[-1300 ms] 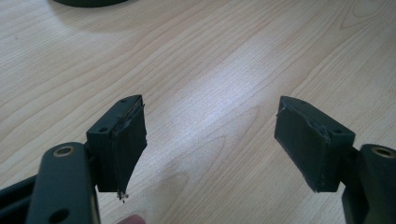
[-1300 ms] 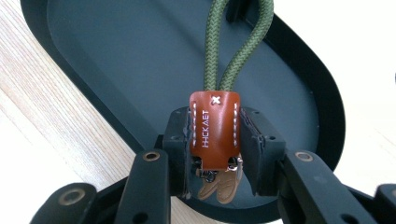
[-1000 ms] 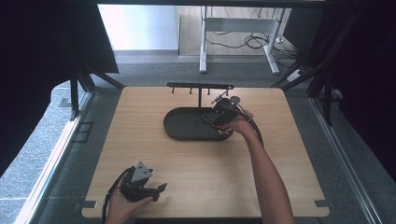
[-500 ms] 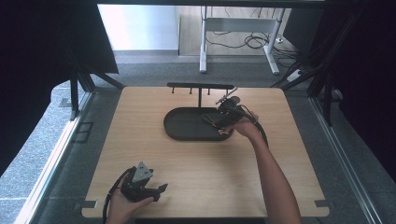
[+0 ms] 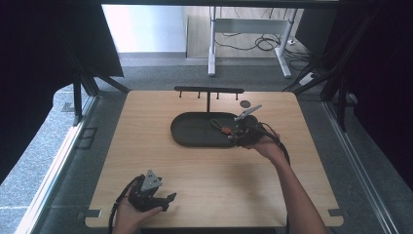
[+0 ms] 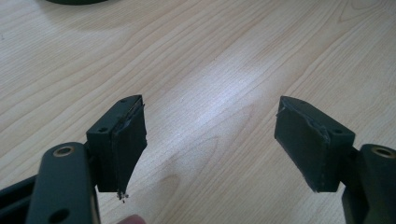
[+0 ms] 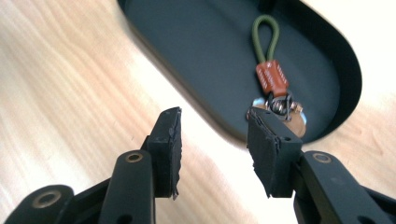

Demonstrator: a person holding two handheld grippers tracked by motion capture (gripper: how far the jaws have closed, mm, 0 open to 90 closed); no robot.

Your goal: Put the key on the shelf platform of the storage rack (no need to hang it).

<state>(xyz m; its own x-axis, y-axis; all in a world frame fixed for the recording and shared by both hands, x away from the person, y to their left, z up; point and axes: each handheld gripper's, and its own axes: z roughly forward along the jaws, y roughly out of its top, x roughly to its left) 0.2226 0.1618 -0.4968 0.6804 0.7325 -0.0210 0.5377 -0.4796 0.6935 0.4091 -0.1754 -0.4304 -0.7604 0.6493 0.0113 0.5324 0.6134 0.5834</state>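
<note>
- Keyring (image 7: pixel 273 81) lies in black oval tray (image 5: pixel 195 139), at tray's right end: green cord loop, brown leather tag, metal ring w/ round coin-like disc under it.
- In high view keyring (image 5: pixel 224 127) sits just beside right gripper (image 5: pixel 243 136), near tray's right rim.
- Right gripper (image 7: pixel 212 135): jaws have just been opening, now part-spread, nothing between the pads; bare wood and tray edge seen thru the gap.
- Right pad in right gripper view overlaps keyring's metal ring; can't tell if touching.
- Right hand (image 5: pixel 265 146) comes in from lower right, forearm across table (image 5: pixel 302 185).
- Left gripper (image 5: pixel 160 201) at table's near-left edge, well apart from tray, held in left hand (image 5: pixel 129 214); grey 3-cornered plate on top.
- Left gripper (image 6: pixel 210 140): jaws spread wide, nothing between, just wood grain below.
- T-shaped black rack (image 5: pixel 209 91) stands behind tray, w/ pegs under crossbar; small dark disc (image 5: pixel 244 103) on table to its right.
</note>
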